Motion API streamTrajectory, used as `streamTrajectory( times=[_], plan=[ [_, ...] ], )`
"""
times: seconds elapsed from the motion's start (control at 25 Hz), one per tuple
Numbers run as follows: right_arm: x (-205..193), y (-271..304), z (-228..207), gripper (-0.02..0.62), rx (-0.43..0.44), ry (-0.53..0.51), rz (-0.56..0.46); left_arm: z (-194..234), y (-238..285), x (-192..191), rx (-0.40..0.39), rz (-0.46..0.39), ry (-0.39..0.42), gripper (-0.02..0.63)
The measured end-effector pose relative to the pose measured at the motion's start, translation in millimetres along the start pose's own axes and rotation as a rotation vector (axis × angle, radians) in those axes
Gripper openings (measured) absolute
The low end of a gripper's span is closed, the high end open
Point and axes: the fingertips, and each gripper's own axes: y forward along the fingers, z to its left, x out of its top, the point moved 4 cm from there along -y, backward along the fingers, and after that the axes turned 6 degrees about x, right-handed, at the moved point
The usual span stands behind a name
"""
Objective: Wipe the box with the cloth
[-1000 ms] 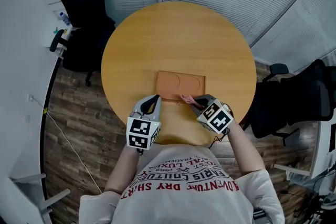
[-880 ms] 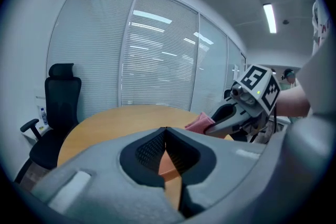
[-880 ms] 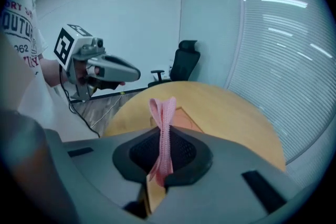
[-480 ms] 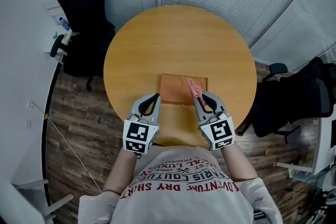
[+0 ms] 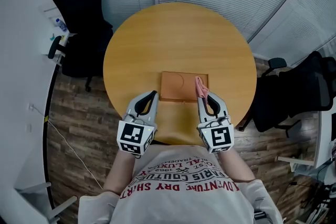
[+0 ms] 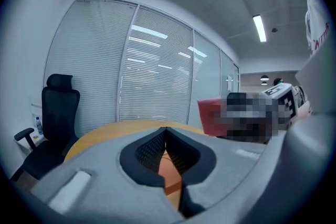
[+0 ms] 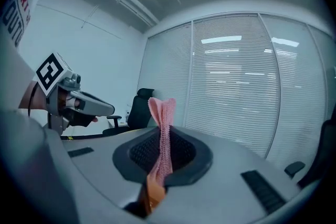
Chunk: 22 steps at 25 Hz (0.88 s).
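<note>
The right gripper pinches the pink cloth between its jaws, the cloth over the right end of the flat orange box, mid-frame on the round table. The left gripper, jaws pressed together on nothing, sits just beside the box's lower left corner.

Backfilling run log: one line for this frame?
right gripper shut on pink cloth | left gripper shut, empty | box on table

The box lies on the table, just right of the left gripper and just ahead of the right gripper. The cloth stands between the right one's jaws, reaching forward over the box's right end.
</note>
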Motion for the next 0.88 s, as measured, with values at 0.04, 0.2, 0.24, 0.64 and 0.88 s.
streamTrajectory(
  times=[0.04, 0.2, 0.24, 0.64, 0.88],
  plan=[
    [-1.4, -1.4, 0.6, 0.028, -0.005, 0.001, 0.003, -0.3, -0.8, -0.9, 0.0, 0.004, -0.001, 0.009],
    [-5.3, -3.9, 1.0, 0.026, -0.013, 0.034, 0.01, -0.1, -3.2, -2.3, -0.002, 0.007, -0.013, 0.009],
    [-6.3, -3.8, 0.6, 0.026, -0.016, 0.043, 0.011, 0.3, -3.5, -2.2, -0.004, 0.006, -0.014, 0.009],
    [-11.2, -4.4, 2.8, 0.026, -0.028, 0.06, 0.067, -0.3, -7.4, 1.5, -0.012, -0.005, -0.025, 0.009],
    [-10.7, -1.8, 5.0, 0.026, -0.026, 0.048, 0.065, 1.5, -5.0, -3.9, -0.014, 0.016, -0.039, 0.009]
  ],
)
